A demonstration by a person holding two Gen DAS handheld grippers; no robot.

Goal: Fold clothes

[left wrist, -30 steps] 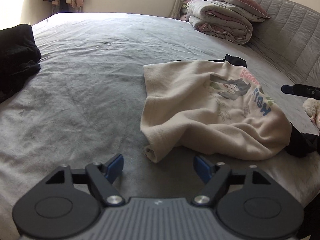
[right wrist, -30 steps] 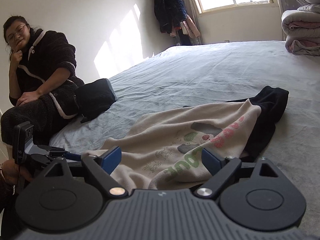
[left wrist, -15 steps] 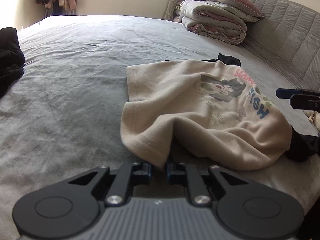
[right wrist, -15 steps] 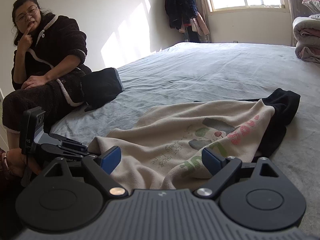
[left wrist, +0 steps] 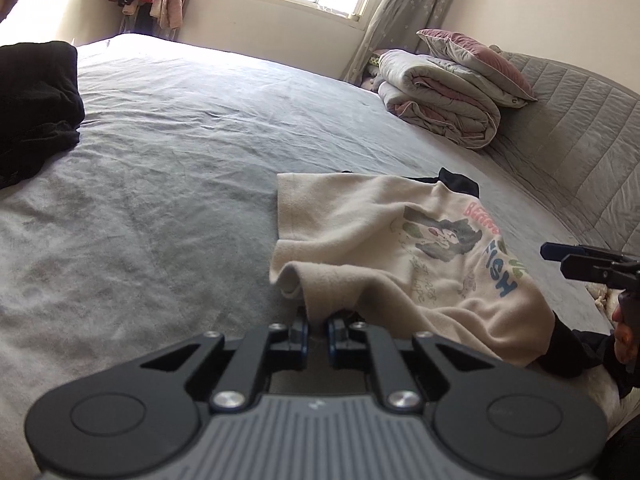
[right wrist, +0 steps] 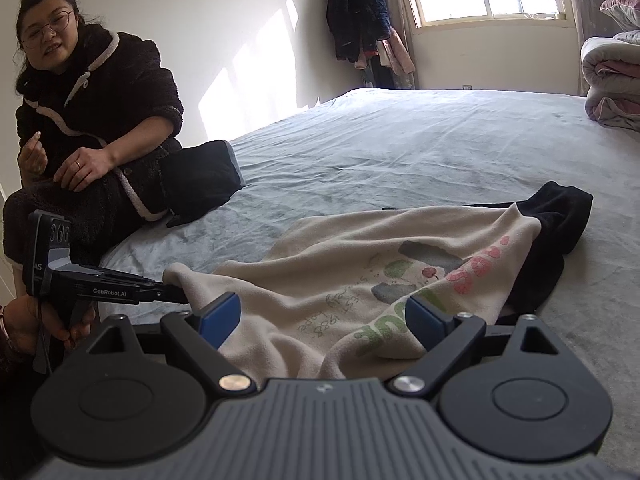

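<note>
Gripping the cream sweatshirt's near hem, left tool clamps shut; right tool gapes over its printed side.

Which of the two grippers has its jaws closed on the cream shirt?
The left gripper: it pinches the cream shirt hem; the right gripper is open.

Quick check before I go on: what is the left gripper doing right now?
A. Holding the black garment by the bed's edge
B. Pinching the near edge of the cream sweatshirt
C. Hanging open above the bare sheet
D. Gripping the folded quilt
B: the left gripper has its fingers closed on a fold at the near edge of the cream sweatshirt, which the right wrist view also shows.
</note>
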